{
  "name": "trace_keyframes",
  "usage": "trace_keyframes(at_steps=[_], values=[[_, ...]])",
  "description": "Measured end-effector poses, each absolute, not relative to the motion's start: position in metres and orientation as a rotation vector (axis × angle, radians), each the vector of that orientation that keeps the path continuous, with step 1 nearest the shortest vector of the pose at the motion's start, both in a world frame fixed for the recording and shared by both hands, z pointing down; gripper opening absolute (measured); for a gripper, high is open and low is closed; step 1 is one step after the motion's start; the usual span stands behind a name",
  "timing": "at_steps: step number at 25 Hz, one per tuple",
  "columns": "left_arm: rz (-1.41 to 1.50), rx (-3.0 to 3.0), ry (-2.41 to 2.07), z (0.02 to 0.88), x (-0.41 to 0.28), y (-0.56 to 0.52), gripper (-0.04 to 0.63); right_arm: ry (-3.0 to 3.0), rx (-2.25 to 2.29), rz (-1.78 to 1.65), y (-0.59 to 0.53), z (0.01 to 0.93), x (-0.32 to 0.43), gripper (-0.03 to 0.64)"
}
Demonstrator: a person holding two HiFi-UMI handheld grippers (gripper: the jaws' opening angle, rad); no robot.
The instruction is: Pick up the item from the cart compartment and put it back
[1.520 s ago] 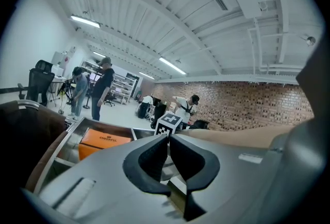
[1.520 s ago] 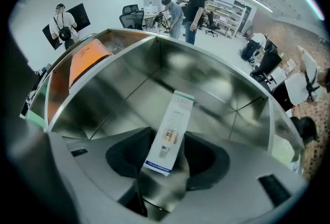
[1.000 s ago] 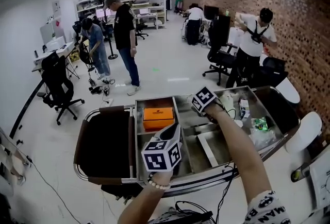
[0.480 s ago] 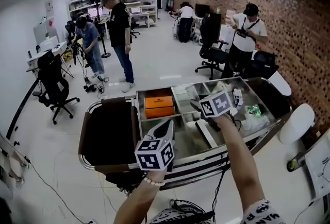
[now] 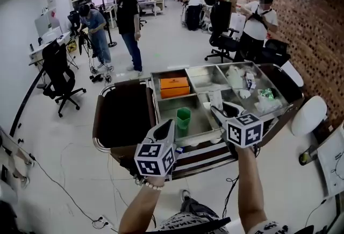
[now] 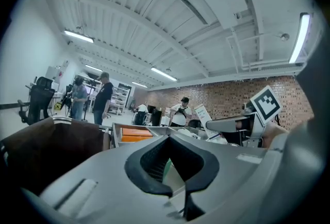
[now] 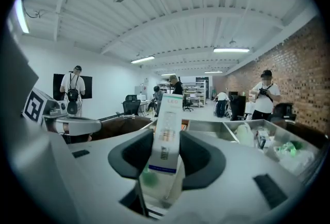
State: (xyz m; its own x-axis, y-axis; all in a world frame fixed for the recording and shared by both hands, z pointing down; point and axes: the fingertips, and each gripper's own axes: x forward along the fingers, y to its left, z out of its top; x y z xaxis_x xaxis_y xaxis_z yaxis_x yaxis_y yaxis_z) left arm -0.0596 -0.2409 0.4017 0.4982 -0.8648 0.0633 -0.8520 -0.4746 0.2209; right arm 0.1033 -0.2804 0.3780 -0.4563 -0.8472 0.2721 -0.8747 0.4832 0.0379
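1. The left gripper (image 5: 167, 126) has a smooth pale grey shell, with a cube (image 5: 155, 158) of black-and-white square markers mounted at its back.
2. The right gripper (image 5: 220, 112) looks the same make, with a matching marker cube (image 5: 244, 129).
3. Both have black ribbed jaw pads (image 6: 153, 165).
4. A pale beaded bracelet (image 5: 152, 186) circles the left wrist.
5. Dark clothing (image 5: 199, 223) with white lettering shows at the bottom edge.

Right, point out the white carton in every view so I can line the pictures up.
Head view: white carton low and right of centre, at the tip of the right gripper.
Left gripper view: the carton right of centre, small and slanted.
Right gripper view: the carton dead centre, upright, gripped between the jaws.
Shared landmark: the person in the white shirt and black cap.
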Motion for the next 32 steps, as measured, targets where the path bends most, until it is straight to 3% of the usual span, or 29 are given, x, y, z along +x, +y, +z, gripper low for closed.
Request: trace_keyframes(at_steps=[12,32], values=[[-0.018,2.563,-1.415,0.416,-0.066,-0.176,-0.011,-2.488,1.625,0.186,-0.155,0.408,0.094,0.172],[-0.08,2.545,-1.385,0.411,-0.056,-0.174,-0.002,-2.574,1.559,0.168,-0.153,0.392,0.091,0.17]])
